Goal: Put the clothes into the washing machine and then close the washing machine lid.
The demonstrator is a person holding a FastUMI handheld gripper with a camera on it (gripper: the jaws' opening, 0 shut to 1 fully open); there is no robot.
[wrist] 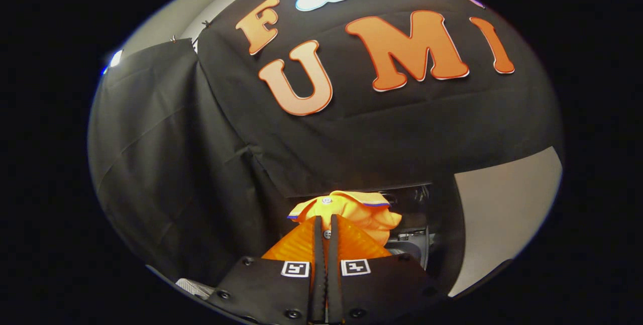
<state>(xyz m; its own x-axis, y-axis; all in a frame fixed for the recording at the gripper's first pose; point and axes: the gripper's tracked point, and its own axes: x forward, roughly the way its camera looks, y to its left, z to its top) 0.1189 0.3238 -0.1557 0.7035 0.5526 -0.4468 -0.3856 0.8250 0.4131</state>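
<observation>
Gripper clamps orange shirt — washing machine seemingly just beyond.

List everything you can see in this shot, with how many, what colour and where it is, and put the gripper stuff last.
Garment: one, orange-yellow with a collar and a small button, bunched just ahead of the fingertips and pinched between them.
Washing machine: one, dark, partly seen behind and beside the garment, beyond the fingers.
Black cloth wall: one, black, hanging behind everything.
Pale surface: one, light grey-white, off to the side past the washing machine.
Gripper: one, its two fingers pressed together on the garment's fabric; two small square markers sit on its body.
</observation>
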